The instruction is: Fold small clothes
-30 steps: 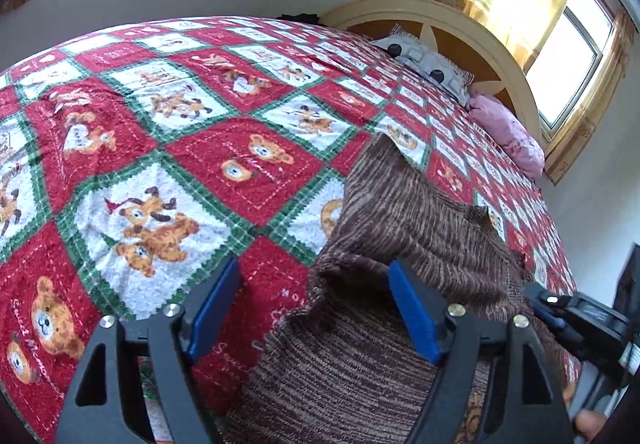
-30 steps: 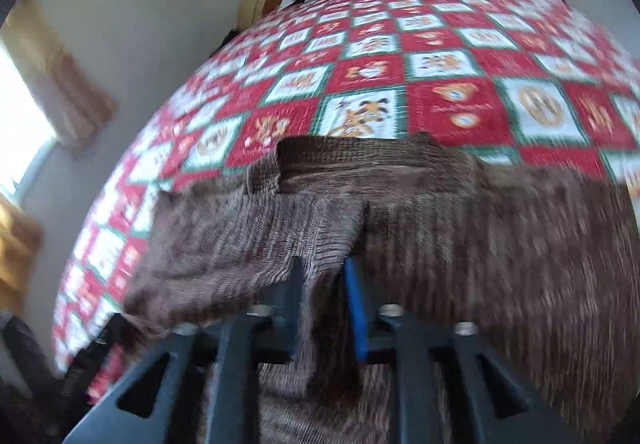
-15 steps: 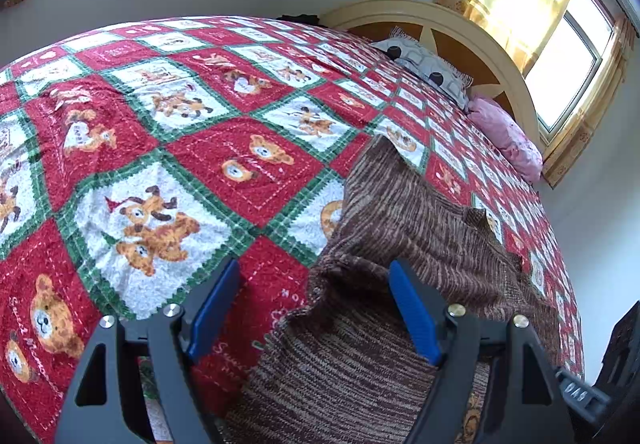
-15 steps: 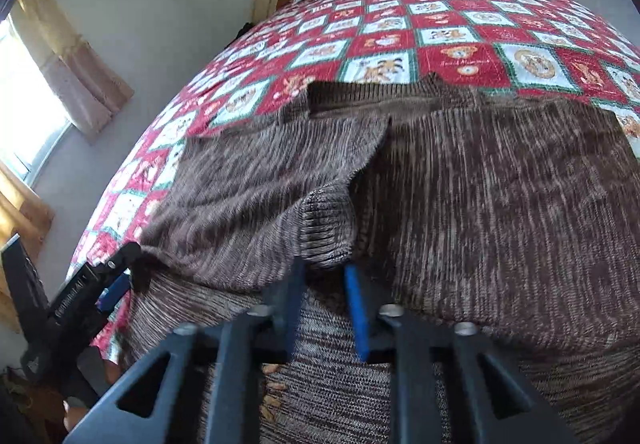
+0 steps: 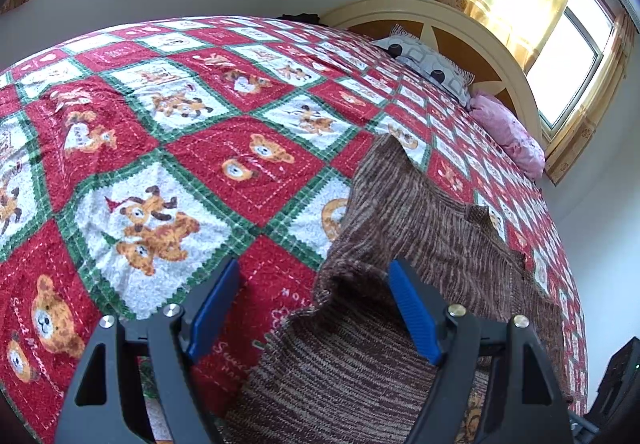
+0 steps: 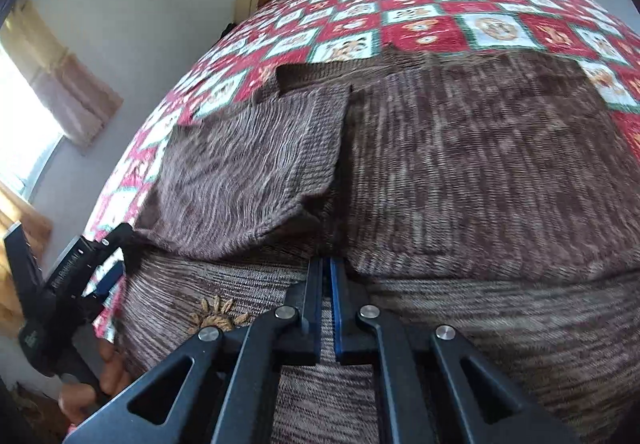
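Note:
A brown knit sweater (image 6: pixel 460 148) lies spread on the bed, one sleeve (image 6: pixel 248 172) folded across its body. It also shows in the left wrist view (image 5: pixel 420 228). My right gripper (image 6: pixel 325 276) is shut, its tips at the sweater's lower part; whether fabric is pinched between them is hidden. My left gripper (image 5: pixel 316 300) is open, its fingers straddling a raised edge of the sweater (image 5: pixel 348 284) without closing on it. The left gripper also shows at the lower left of the right wrist view (image 6: pixel 80 276).
The bed carries a red, white and green teddy-bear quilt (image 5: pixel 180 164). A grey pillow (image 5: pixel 428 64) and a pink pillow (image 5: pixel 508 132) lie at the curved headboard (image 5: pixel 460 24). Curtained windows (image 5: pixel 568 48) flank the bed.
My right gripper has pulled back toward the sweater's hem, leaving the folded sleeve lying on the body. My left gripper has stayed open in place.

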